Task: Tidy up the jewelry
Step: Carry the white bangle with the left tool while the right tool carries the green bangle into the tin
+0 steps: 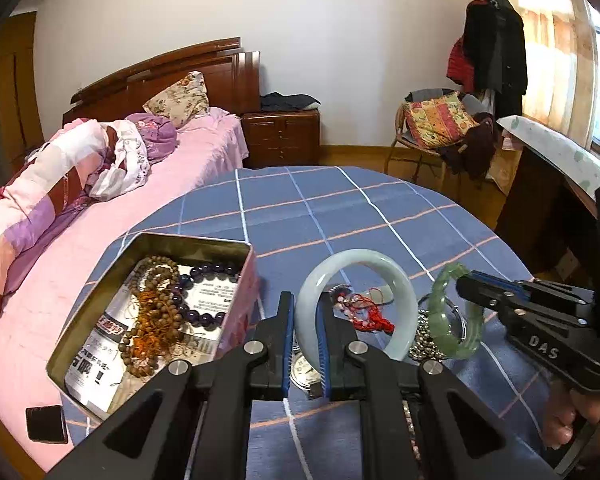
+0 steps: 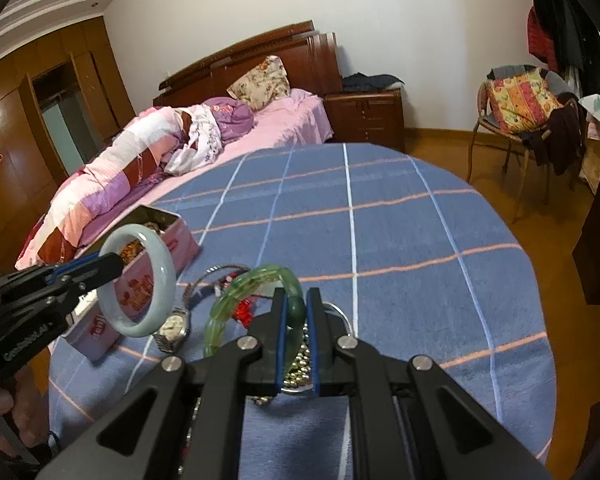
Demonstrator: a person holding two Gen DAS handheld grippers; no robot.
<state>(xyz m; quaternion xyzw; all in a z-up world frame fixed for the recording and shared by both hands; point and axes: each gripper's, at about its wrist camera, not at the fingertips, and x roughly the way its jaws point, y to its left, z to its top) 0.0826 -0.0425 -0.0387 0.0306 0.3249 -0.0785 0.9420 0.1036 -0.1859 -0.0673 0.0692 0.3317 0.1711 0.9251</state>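
My left gripper [image 1: 305, 300] is shut on a pale jade bangle [image 1: 396, 276], held upright above the blue checked table; it also shows in the right wrist view [image 2: 162, 256]. My right gripper [image 2: 296, 300] is shut on a green bead bracelet [image 2: 236, 292], which shows in the left wrist view [image 1: 440, 312] too. An open tin box [image 1: 204, 242] at the left holds a brown bead string [image 1: 156, 312] and a dark purple bead bracelet [image 1: 204, 272]. A red cord charm [image 1: 364, 312], a silver bead chain [image 1: 424, 340] and a wristwatch [image 2: 174, 326] lie on the cloth.
The blue checked tablecloth [image 2: 400, 240] covers a round table. A bed with pink bedding [image 1: 188, 168] stands at the left, close to the tin. A chair with cushions [image 2: 520, 108] and a dark desk [image 1: 548, 200] stand at the right.
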